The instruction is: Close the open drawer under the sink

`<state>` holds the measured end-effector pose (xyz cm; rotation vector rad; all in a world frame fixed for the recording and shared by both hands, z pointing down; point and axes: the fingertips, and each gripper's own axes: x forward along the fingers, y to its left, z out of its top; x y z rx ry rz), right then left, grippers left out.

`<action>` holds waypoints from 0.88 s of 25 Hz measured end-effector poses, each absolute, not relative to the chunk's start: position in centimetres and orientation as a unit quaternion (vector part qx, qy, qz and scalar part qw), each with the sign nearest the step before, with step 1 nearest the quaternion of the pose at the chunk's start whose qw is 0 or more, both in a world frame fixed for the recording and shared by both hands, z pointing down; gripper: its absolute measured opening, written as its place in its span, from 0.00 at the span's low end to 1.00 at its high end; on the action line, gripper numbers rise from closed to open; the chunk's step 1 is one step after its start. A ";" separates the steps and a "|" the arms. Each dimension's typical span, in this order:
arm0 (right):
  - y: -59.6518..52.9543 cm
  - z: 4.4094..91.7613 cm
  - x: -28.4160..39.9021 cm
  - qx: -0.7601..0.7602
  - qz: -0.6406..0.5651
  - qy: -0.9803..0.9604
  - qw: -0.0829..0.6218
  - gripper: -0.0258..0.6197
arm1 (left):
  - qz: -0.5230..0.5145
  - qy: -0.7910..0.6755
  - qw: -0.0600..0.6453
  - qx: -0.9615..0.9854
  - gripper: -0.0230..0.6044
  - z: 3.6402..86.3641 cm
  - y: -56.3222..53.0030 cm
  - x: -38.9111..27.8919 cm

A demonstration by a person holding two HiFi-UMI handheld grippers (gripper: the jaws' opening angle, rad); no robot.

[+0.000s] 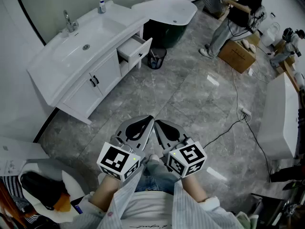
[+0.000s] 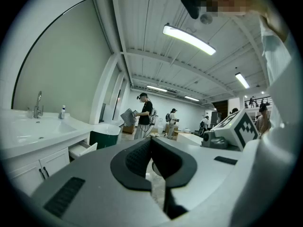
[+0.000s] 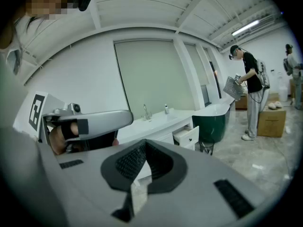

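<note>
Open drawer (image 1: 135, 49) at the end of the vanity (image 1: 78, 98) nearest the bathtub (image 1: 167, 9), pulled out just below the countertop, white front with a dark knob standing well clear of the vanity's face. Two cabinet doors (image 1: 107, 71) shut on the vanity's front, under the basin (image 1: 71, 49). Faucet (image 1: 70, 22) and a small bottle (image 1: 101, 5) along the vanity's back edge. Black mesh waste bin (image 1: 156, 57) on the floor (image 1: 181, 94) just beside the vanity, near the drawer's front.

Well apart from the vanity, across grey marbled floor: left gripper (image 1: 141, 127) and right gripper (image 1: 164, 129), held side by side low in front of the body, touching neither vanity nor drawer. On the left one, ribbed pads (image 2: 137, 157) closed tip to tip with nothing between them (only floor showing through the slit lower down). On the right one, the same: pads brought together at the tips, empty.

Beyond the vanity's bathtub end, a person (image 1: 238, 13) in a black top, standing next to a cardboard box (image 1: 237, 55).
</note>
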<state>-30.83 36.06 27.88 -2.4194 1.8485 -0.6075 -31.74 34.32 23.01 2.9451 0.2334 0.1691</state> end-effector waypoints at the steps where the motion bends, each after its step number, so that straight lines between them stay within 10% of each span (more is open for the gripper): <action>1: 36.1 28.0 -30.7 -0.779 -0.197 0.595 0.020 0.05 | 0.057 0.079 0.091 0.991 0.06 23.0 34.3 -31.6; 22: 39.1 28.2 -27.8 -0.752 -0.202 0.626 0.030 0.05 | 0.051 0.027 0.087 0.995 0.06 23.1 37.0 -29.1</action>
